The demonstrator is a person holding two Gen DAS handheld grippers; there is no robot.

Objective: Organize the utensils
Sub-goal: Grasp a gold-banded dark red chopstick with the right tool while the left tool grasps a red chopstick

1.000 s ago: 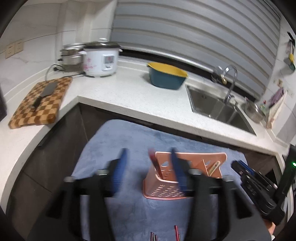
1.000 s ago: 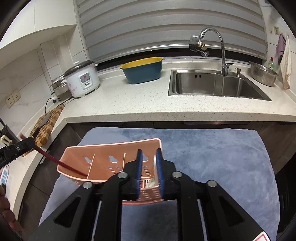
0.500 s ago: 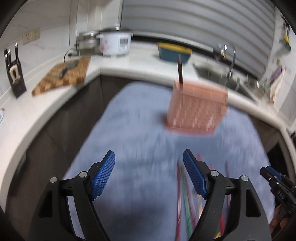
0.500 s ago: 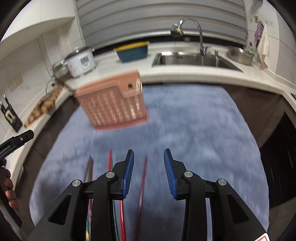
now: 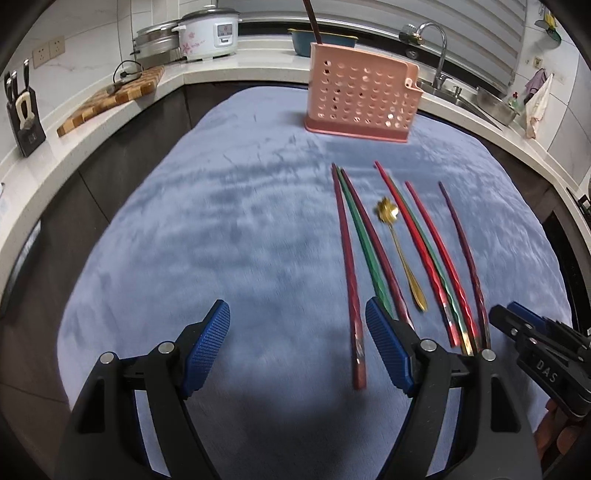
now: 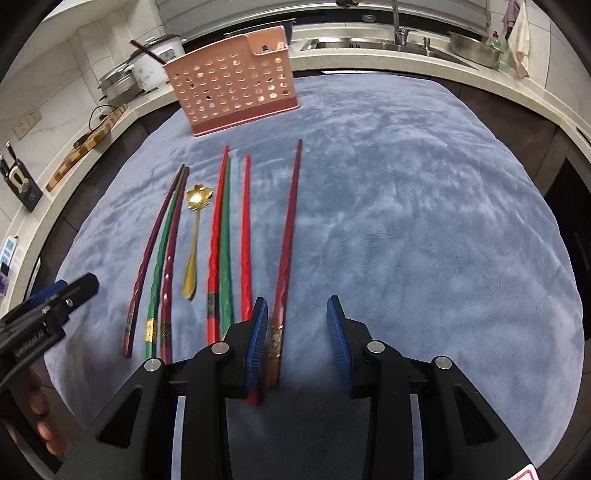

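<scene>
A pink perforated utensil holder [image 5: 358,99] [image 6: 236,77] stands upright at the far end of the blue cloth [image 5: 221,221], with one dark chopstick [image 5: 312,18] sticking out of it. Several red, green and maroon chopsticks [image 5: 364,243] lie side by side on the cloth around a gold spoon [image 5: 400,251] [image 6: 194,236]. My left gripper [image 5: 297,310] is open over bare cloth, just left of the row. My right gripper [image 6: 297,306] is open; the thick end of the rightmost maroon chopstick [image 6: 288,236] lies between its fingers, near the left pad and not pinched.
The cloth covers a table ringed by a white counter. On the counter are a rice cooker [image 5: 207,33], a checkered cutting board [image 5: 110,96], a knife block [image 5: 24,118] and a sink with a faucet [image 5: 432,40]. A person's fingers [image 6: 40,428] hold the left gripper.
Both grippers have drawn back from the holder and come down over the row of utensils. The right gripper let go of the holder's wall. The left one released the chopstick and opened wider.
</scene>
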